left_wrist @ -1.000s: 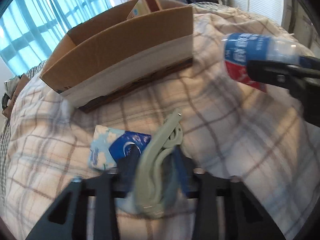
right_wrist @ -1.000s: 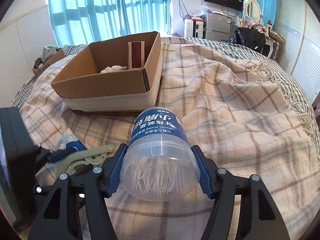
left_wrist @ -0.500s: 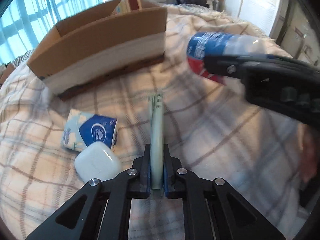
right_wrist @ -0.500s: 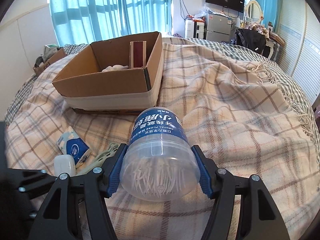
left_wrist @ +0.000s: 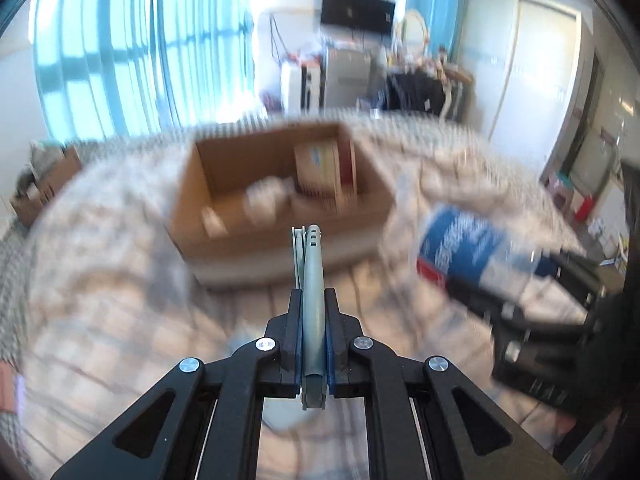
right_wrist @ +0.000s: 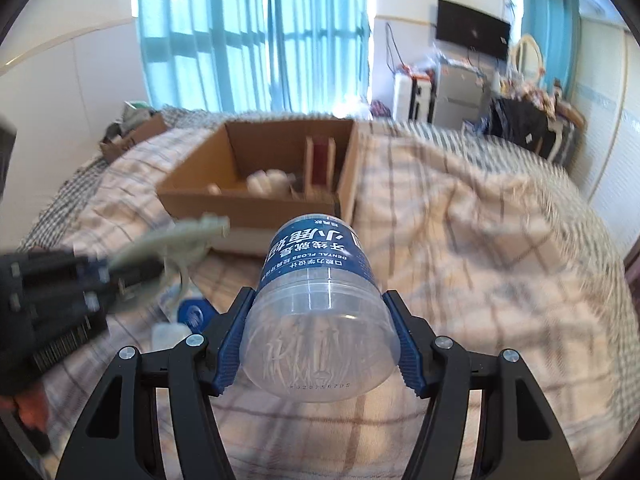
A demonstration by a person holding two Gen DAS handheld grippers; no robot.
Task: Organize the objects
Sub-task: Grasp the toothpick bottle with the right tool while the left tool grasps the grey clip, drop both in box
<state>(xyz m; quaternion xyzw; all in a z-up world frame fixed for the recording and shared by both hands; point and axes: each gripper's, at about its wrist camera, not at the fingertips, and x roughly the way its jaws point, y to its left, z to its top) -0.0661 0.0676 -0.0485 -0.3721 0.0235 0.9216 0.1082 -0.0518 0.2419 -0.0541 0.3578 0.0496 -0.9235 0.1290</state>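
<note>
My left gripper is shut on a pale green plastic clip, held edge-on and lifted above the plaid blanket. In the right wrist view the left gripper sits at the left, with the clip sticking out toward the box. My right gripper is shut on a clear dental floss jar with a blue label, also raised. The left wrist view has the jar at the right. An open cardboard box stands ahead of both grippers. It holds a white item and an upright small carton.
A blue tissue pack and a white case lie on the blanket below the left gripper. A small box of clutter sits at the bed's far left. Furniture and a wall screen stand behind the bed.
My left gripper closed flat on the green clip and lifted it off the blanket, tilting up toward the box. The right gripper rose a little with the jar.
</note>
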